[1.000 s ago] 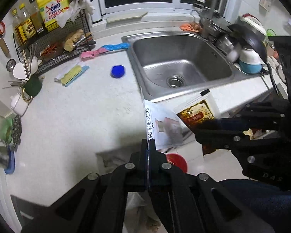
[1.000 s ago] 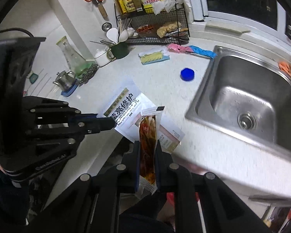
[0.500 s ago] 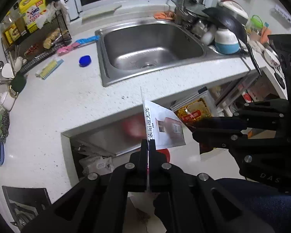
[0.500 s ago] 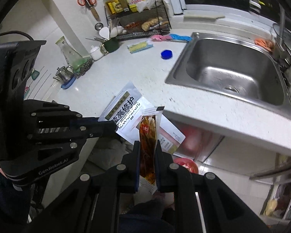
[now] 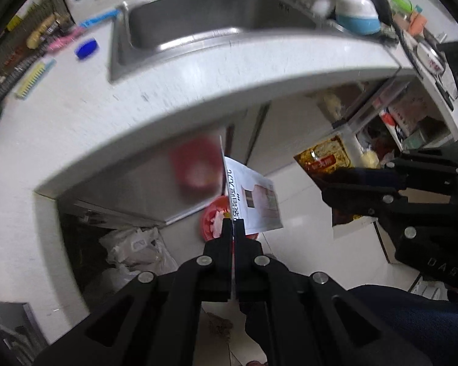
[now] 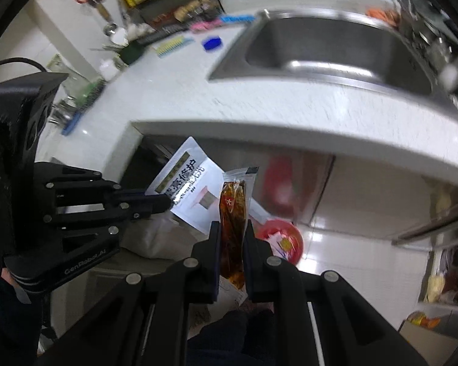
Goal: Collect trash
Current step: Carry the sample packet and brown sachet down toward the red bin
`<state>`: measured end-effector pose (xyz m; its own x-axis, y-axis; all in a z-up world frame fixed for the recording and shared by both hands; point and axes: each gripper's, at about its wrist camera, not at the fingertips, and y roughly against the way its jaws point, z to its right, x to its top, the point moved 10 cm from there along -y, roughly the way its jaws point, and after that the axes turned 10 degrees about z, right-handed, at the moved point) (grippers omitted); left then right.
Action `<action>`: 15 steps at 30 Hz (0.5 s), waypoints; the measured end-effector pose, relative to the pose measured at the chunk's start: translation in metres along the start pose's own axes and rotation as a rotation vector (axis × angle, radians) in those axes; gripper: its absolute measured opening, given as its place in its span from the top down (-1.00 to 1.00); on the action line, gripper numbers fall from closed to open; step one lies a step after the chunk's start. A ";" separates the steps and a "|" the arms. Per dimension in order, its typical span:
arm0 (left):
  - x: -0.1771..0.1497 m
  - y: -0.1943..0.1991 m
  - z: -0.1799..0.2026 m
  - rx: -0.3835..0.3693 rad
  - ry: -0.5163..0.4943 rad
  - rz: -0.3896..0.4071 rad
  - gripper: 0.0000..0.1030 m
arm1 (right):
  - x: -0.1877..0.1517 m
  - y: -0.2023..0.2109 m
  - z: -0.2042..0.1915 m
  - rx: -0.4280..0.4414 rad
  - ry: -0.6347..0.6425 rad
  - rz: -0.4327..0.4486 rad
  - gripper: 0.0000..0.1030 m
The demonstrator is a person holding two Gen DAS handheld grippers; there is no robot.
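Two pairs of black tongs hang below the front edge of a white speckled desk [image 5: 76, 128], each clamped on one piece of trash. The left tongs [image 5: 232, 224] pinch a flat white printed packet [image 5: 256, 201] edge-on; the right tongs [image 6: 231, 228] are closed on a glossy sauce sachet [image 6: 232, 213], brown and red with a clear crimped top. Beneath both, on the pale tiled floor, stands a round red bin [image 6: 285, 239] already holding scraps, partly hidden behind the packet in the left view. A crumpled white plastic bag [image 5: 131, 247] sits in the dark open space under the desk. Above, one stainless steel sink [image 5: 216, 15] is set into the desk, with a blue round lid [image 5: 86, 49] and a yellow-bristled brush [image 5: 33, 79] lying to its left. Much of the background is blurred.
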<state>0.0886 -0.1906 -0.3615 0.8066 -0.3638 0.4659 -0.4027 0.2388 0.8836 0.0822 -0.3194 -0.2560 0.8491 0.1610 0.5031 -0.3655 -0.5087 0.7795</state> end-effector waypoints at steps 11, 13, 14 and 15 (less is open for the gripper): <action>-0.049 -0.118 0.001 -0.063 0.014 -0.072 1.00 | -0.042 -0.087 0.043 -0.027 -0.034 -0.061 0.78; -0.060 -0.145 -0.003 -0.058 0.012 -0.087 1.00 | -0.050 -0.105 0.053 -0.035 -0.047 -0.066 0.78; -0.065 -0.157 -0.005 -0.056 0.011 -0.093 1.00 | -0.055 -0.113 0.057 -0.035 -0.055 -0.067 0.78; -0.070 -0.172 -0.005 -0.060 0.011 -0.099 1.00 | -0.060 -0.121 0.062 -0.039 -0.060 -0.068 0.78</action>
<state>0.1035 -0.2015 -0.5469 0.8460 -0.3787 0.3753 -0.2940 0.2559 0.9209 0.0994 -0.3194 -0.4036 0.8933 0.1428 0.4263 -0.3197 -0.4648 0.8257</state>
